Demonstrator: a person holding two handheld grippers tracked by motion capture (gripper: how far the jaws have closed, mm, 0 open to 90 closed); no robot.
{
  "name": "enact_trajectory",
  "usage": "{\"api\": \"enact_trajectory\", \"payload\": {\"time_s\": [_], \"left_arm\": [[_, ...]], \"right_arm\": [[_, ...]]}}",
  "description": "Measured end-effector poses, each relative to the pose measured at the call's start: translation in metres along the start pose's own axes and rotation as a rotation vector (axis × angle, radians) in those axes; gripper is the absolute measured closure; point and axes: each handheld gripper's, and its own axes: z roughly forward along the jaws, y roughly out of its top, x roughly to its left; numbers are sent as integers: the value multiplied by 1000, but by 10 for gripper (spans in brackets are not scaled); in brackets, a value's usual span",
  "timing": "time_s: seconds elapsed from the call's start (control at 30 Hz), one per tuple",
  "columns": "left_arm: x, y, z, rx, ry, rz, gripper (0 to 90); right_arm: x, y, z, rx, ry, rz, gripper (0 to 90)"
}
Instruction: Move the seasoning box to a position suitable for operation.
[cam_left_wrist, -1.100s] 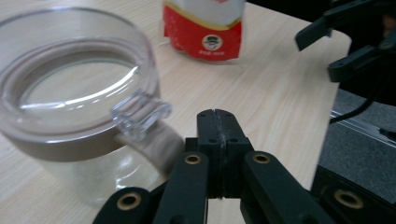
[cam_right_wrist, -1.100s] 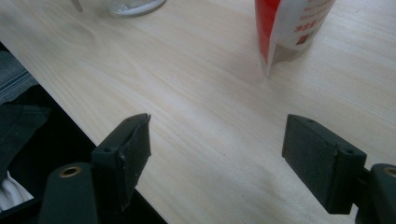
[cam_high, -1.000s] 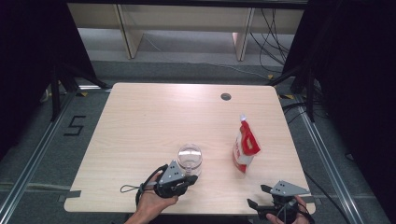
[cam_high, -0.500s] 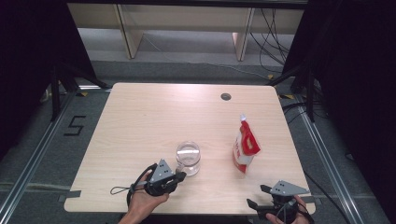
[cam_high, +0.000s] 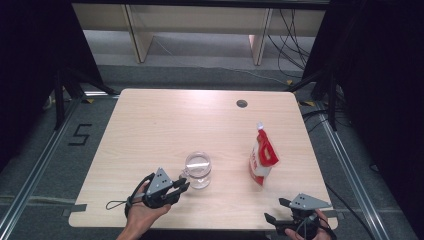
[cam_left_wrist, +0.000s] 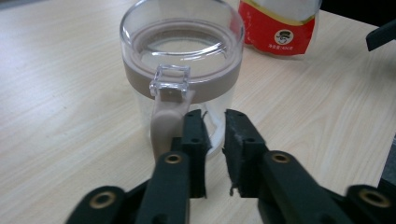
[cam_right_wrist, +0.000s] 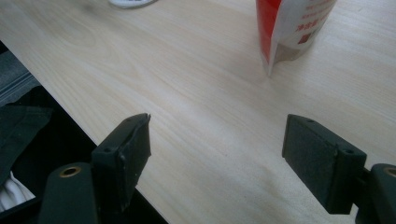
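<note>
A clear jar (cam_high: 198, 167) with a taupe band and a clip latch (cam_left_wrist: 170, 80) stands near the table's front. My left gripper (cam_high: 181, 189) sits just to its left. In the left gripper view its jaws (cam_left_wrist: 214, 116) have just been opening to a narrow gap. Nothing is pressed between the pads, and the jar's tan strap (cam_left_wrist: 163, 126) hangs beside one finger. A red and white pouch (cam_high: 262, 157) stands upright to the right. My right gripper (cam_high: 277, 210) rests at the front right edge, open wide (cam_right_wrist: 217, 126), with the pouch (cam_right_wrist: 289, 28) ahead of it.
The light wooden table (cam_high: 165, 120) has a small round cable hole (cam_high: 242, 103) at the back. Black stands and cables flank it on both sides. The table's near edge (cam_right_wrist: 60, 98) drops off just under the right gripper.
My left gripper has slid left along the front of the table, away from the jar, and its jaws have parted slightly. The right gripper has stayed put.
</note>
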Motion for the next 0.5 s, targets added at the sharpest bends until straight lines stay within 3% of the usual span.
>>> {"api": "enact_trajectory", "payload": {"time_s": [0.07,0.27,0.3,0.47,0.5], "left_arm": [[0,0,-8,-14,26,1,741],[13,-2,-4,-12,61,-35,646],[15,-2,-3,-2,68,-15,644],[20,-1,4,9,43,-13,629],[22,0,8,17,32,17,643]], "right_arm": [[0,0,0,0,0,-1,243],[0,0,1,4,4,-14,243],[0,0,1,6,7,-15,243],[-1,0,2,-4,7,-21,243],[0,0,2,4,18,-10,243]]}}
